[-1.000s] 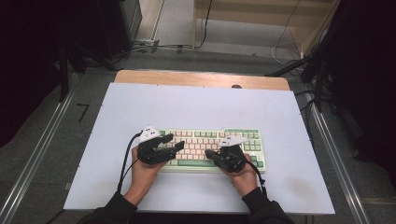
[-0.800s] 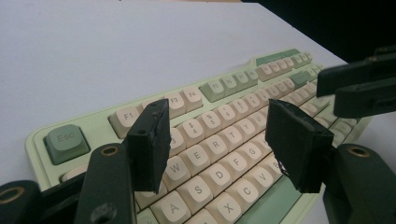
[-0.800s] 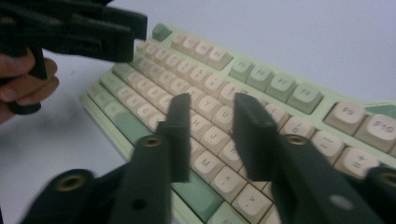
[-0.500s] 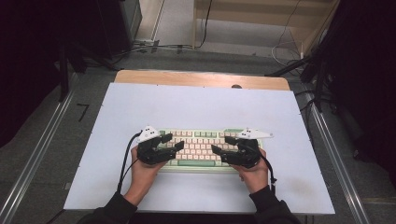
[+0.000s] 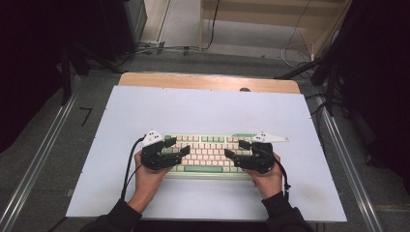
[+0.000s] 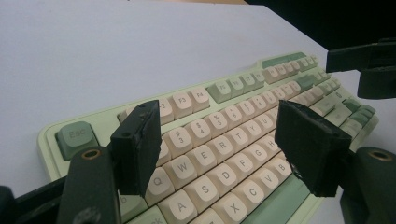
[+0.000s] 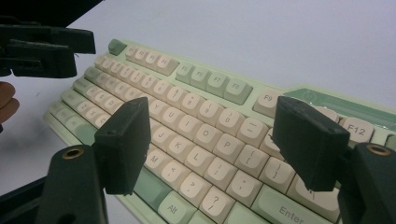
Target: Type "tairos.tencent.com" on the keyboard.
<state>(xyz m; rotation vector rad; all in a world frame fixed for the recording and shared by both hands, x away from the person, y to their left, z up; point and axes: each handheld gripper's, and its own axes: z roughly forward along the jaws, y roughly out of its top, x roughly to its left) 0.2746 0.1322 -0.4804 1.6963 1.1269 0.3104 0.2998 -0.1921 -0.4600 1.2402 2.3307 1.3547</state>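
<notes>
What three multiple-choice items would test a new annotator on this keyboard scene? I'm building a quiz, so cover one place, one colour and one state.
1. Where does the keyboard lie?
A. on the near half of the white table top
B. on the floor
C. at the table's far edge

2. What colour is the keyboard's case?
A. black
B. pale green
C. red

3. How do the jaws of the left gripper stand?
A. clamped on a keycap
B. open above the keys
C. shut on a cable

Answers: 1 A, the high view shows it close to the person's hands. 2 B, green frame around cream keys. 3 B, its jaws, just opening, stand apart with nothing between them.
</notes>
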